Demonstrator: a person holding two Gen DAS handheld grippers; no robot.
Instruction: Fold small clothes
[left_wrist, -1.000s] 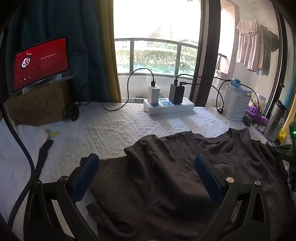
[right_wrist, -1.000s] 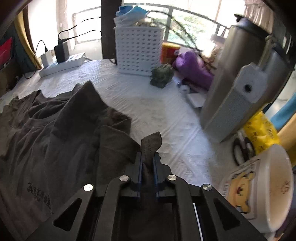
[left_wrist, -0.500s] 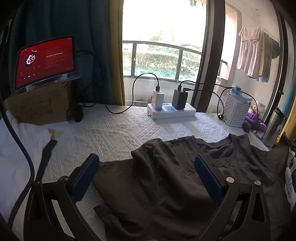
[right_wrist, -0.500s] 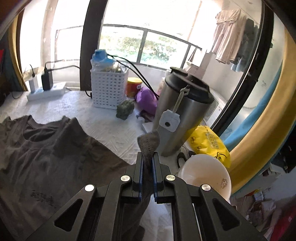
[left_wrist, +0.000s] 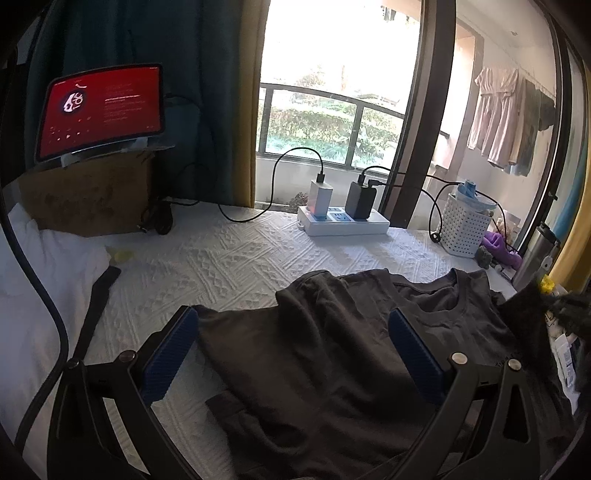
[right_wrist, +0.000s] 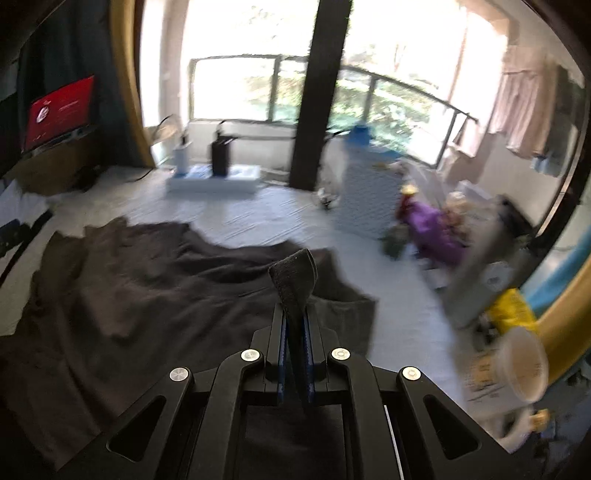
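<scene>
A dark grey T-shirt (left_wrist: 332, 354) lies spread and rumpled on the white quilted cover (left_wrist: 229, 266). My left gripper (left_wrist: 295, 350) hovers open over the shirt's left part, its blue pads (left_wrist: 170, 354) wide apart and holding nothing. In the right wrist view the same T-shirt (right_wrist: 147, 295) stretches away to the left. My right gripper (right_wrist: 295, 325) is shut on a fold of the shirt's right edge, and a tuft of cloth (right_wrist: 293, 280) sticks up between the pads. That lifted edge (left_wrist: 532, 306) shows at the far right of the left wrist view.
A power strip (left_wrist: 343, 221) with chargers and a white basket (left_wrist: 465, 229) stand at the back. A tablet (left_wrist: 99, 110) rests on a cardboard box at the left, above white cloth (left_wrist: 44, 280). A steel flask (left_wrist: 535, 254), a purple thing (right_wrist: 432, 229) and a cup (right_wrist: 521, 365) crowd the right.
My right gripper has lifted the shirt's edge and swung left with it, so its view now looks across the shirt. The left gripper drifted slightly and stays open.
</scene>
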